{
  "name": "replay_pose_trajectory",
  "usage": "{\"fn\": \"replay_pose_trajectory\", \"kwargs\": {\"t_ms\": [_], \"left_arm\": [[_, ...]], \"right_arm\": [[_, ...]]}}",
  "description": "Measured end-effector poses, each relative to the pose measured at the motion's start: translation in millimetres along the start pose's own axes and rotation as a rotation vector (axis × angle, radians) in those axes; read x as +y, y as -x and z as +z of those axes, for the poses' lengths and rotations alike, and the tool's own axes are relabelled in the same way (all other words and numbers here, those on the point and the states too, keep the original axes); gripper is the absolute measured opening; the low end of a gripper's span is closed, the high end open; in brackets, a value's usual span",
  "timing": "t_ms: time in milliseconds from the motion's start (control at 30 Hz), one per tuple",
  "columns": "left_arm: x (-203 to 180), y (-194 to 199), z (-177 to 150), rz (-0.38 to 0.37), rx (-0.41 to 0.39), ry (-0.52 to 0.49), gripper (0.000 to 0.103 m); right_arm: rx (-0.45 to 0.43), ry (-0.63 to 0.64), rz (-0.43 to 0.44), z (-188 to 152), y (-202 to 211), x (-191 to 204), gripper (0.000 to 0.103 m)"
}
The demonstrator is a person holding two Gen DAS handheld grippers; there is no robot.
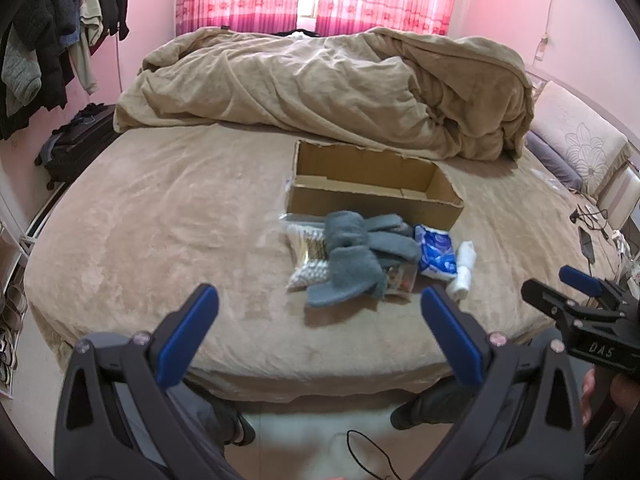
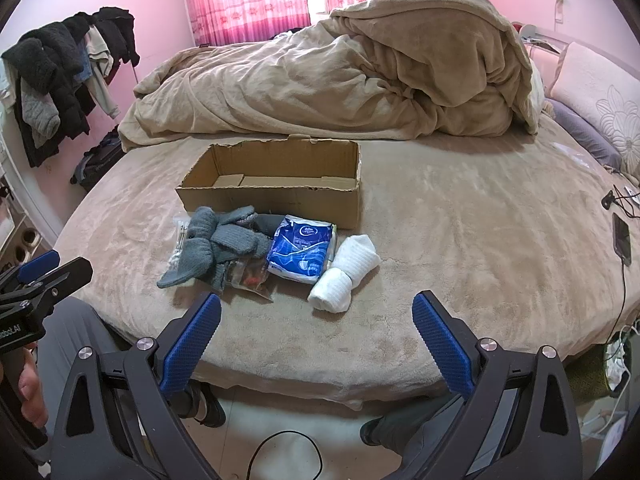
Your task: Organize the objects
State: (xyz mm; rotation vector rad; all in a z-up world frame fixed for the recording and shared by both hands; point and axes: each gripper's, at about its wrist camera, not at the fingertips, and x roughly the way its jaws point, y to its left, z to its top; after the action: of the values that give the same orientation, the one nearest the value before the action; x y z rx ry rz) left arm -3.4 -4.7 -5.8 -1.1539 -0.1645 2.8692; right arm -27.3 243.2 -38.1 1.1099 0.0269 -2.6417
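The left gripper (image 1: pixel 320 320) is being held nearest the lens, its blue-padded fingers (image 1: pixel 192 332) spread wide with nothing between them; the right gripper (image 2: pixel 316 328) is likewise being held wide apart and empty, short of the edge of the bed (image 2: pixel 460 216). In the left wrist view the right gripper is being seen from the side at the right edge, and the letters "DAS" are being shown in white on its black body; in the right wrist view the left gripper is being seen at the left edge, bearing partly cut-off white lettering that cannot be read in full.

A cardboard box (image 2: pixel 280 200) is being shown open-topped on the bed, its long axis running left to right across both views; the objects are lying in a loose row just in front of its near wall. The grey socks (image 2: pixel 216 244) are being shown heaped at the left, partly covering clear plastic packets (image 2: pixel 250 276); a blue packet (image 2: pixel 300 248) is lying just beside them, its printing too small to be read; a rolled white sock pair (image 2: pixel 346 274) is lying at the right end, its long axis running diagonally from near-left to far-right. A rumpled beige quilt (image 2: pixel 320 80) is piled behind the box.
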Motion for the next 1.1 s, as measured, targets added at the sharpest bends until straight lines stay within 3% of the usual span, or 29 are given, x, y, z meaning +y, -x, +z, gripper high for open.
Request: {"fn": "replay_pose_trajectory", "kwargs": {"t_ms": [1100], "left_arm": [[-4.9,-8.4,6.1,-0.016,0.007,-0.02,0.102]], "right_arm": [[0.003,0.007,0.012,4.1,-3.9,3.5,0.098]]}}
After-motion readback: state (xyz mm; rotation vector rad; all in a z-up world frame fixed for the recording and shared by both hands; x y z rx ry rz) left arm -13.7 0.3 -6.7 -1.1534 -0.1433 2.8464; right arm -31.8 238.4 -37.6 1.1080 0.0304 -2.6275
